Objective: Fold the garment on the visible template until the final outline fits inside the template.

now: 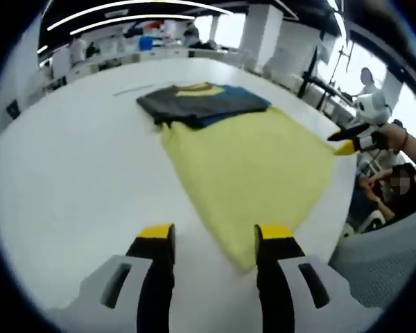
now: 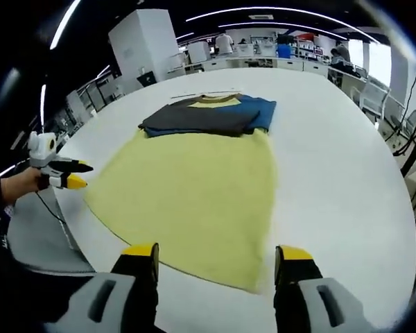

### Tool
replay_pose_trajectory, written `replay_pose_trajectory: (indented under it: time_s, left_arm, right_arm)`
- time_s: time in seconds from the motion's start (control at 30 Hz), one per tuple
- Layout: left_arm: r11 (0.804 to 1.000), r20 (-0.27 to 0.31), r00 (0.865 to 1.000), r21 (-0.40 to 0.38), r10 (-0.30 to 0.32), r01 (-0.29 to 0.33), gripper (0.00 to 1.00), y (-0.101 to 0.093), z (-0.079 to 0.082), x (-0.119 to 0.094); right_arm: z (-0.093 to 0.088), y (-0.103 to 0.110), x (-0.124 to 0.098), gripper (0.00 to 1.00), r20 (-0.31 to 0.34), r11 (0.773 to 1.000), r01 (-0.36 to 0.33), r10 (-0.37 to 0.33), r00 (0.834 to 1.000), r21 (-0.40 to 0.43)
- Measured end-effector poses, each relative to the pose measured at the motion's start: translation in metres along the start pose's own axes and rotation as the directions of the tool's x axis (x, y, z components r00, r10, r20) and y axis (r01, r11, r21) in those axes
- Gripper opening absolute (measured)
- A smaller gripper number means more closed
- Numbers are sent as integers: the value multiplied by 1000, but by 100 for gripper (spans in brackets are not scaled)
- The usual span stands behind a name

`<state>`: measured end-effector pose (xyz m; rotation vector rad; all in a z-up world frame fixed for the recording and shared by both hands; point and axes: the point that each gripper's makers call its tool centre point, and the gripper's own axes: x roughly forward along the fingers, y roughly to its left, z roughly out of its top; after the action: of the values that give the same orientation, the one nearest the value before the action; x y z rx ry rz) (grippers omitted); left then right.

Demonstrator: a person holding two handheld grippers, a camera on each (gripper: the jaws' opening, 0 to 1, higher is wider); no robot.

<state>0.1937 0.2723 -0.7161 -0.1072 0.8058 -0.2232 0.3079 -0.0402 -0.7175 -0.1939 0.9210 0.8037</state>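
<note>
A yellow garment (image 1: 249, 166) lies flat on the white table (image 1: 76, 194), its far end dark grey and blue (image 1: 201, 104) with the sides folded in. My left gripper (image 1: 215, 232) is open, its jaws either side of the near yellow corner. A hand holds my right gripper (image 1: 353, 139) at the garment's right corner. In the right gripper view the garment (image 2: 194, 187) spreads ahead, dark part (image 2: 208, 114) at the far end. My right gripper (image 2: 216, 251) stands open over the near hem, holding nothing. My left gripper (image 2: 64, 177) sits at the left corner.
A thin dark line (image 2: 194, 94) runs across the table just beyond the garment. The table edge drops off to a grey chair (image 1: 381, 257) on the right, where a person sits. Another grey seat (image 2: 35, 229) is by the edge. Benches and pillars stand far behind.
</note>
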Motion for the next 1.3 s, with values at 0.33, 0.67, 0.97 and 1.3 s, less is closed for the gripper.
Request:
replay_pose_trajectory:
  time_s: [0.33,0.67,0.97,1.3]
  left_arm:
    - [1000,-39,999,-18,-23,22,31,-13,-15,0]
    - [999,-60,998,-46,6,-9,20,-17,-18,0]
    - [998,-108,993,64,37,-30,16,-22,-21,2]
    - [998,-187,981,51,55,-46,1,-23,-26,2]
  right_arm:
    - [-12,-12,-1,39,-31,998,60,-59,998,27]
    - [-20,-23,-4,18,-69,989,119,-113,991,83]
    - [-22,-27,-5,7,-69,987,141,-136,988,76]
    - [-20,-24,-3,0,-53,990,127,-124,991,58]
